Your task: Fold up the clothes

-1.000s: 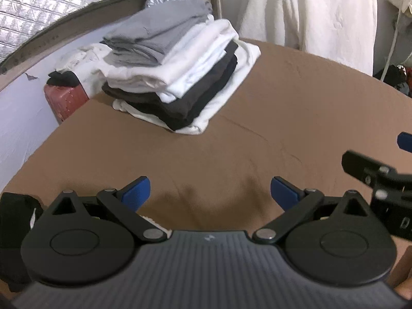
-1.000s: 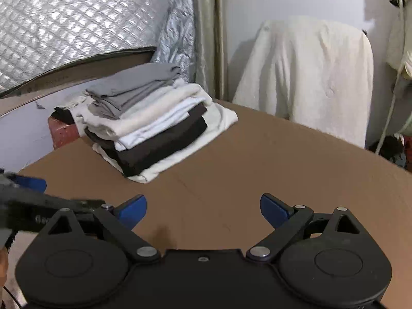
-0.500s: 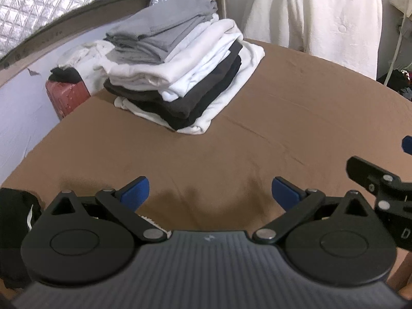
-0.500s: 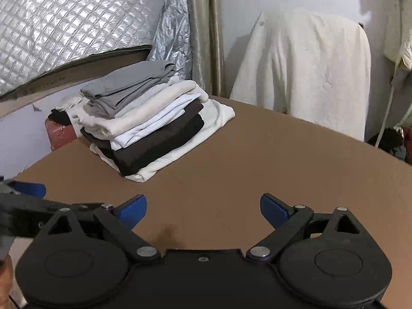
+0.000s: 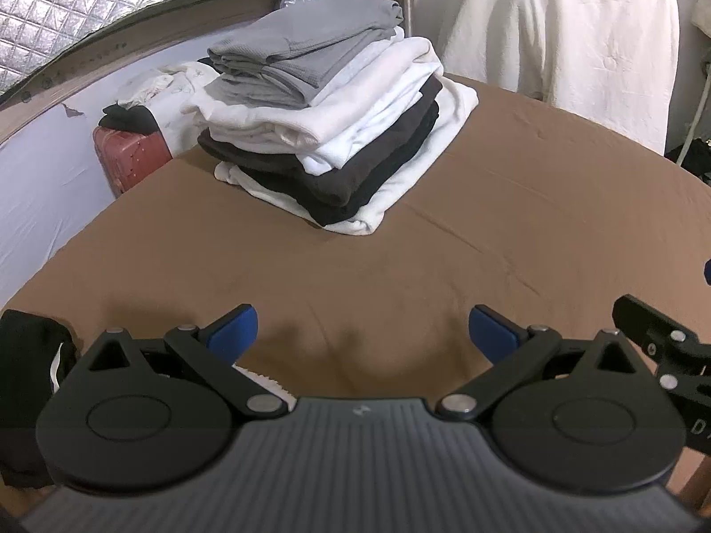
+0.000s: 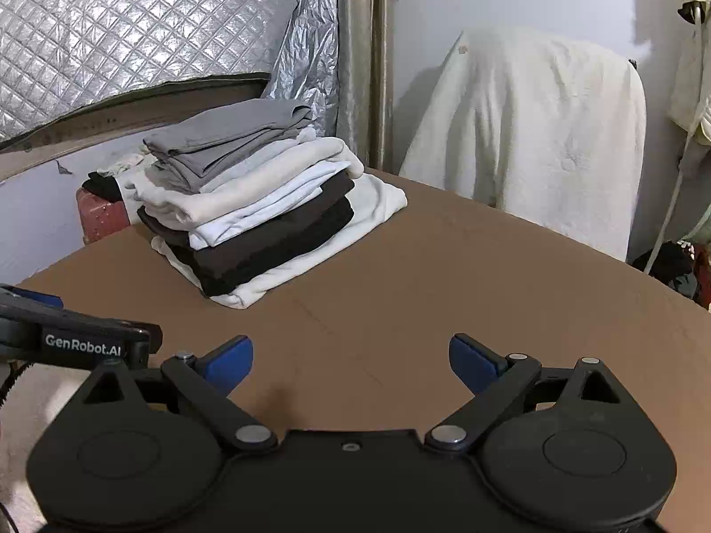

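A: We start with the biggest thing, the brown surface [image 5: 511, 231]. It fills the middle of both views and lies bare in front of us, which we read as room kept free for spreading the next garment.

B: Beyond it, in the upper right of the right wrist view, a cream cover [image 6: 533, 133] hangs over some piece of furniture. It plays no part in our work, we think.

A: Then the stack of folded clothes [image 5: 329, 133], in the upper middle of the left wrist view and left of centre in the right wrist view. Grey on top, white and cream under it, dark layers lower, a white piece at the bottom. It sits toward the far edge of the surface, probably so that finished pieces stay out of the folding area.

B: Behind the stack, a red case [image 5: 131, 155] carries loose white and black cloth. That may be the unfolded supply, though we cannot tell.

A: At the left edge of the left wrist view a dark garment [image 5: 31, 373] hangs beside us, and a bit of white fabric shows under the left finger.

B: Now ourselves. The left hand-held gripper [image 5: 362, 331] hovers low over the surface with its blue pads spread wide, pinching nothing. The right hand-held gripper [image 6: 351, 357] is equally spread and empty, just beside the left one.

A: Both open, we judge, because we are between garments.
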Tool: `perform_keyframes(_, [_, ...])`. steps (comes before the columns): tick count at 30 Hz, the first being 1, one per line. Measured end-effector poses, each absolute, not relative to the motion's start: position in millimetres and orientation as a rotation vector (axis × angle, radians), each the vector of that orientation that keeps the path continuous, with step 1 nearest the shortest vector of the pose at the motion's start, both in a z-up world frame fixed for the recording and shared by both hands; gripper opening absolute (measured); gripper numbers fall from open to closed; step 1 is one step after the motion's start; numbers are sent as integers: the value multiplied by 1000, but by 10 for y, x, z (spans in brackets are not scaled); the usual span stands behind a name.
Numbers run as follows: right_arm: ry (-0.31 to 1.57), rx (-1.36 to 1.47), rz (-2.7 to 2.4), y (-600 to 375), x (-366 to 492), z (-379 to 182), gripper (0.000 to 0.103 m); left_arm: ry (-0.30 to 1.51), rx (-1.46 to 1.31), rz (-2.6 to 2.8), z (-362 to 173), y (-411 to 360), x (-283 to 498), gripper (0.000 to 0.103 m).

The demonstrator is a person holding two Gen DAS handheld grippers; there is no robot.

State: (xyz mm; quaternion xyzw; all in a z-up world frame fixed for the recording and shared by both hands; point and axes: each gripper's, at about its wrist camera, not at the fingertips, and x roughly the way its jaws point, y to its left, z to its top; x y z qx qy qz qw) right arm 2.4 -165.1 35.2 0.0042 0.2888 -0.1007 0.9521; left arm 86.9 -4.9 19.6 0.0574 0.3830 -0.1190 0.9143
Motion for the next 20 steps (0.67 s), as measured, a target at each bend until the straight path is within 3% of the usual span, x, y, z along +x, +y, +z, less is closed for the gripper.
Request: perform_keyframes(20, [609,-59,-211,-1610,18,326,97,749,171,-249,188,-112,845,103])
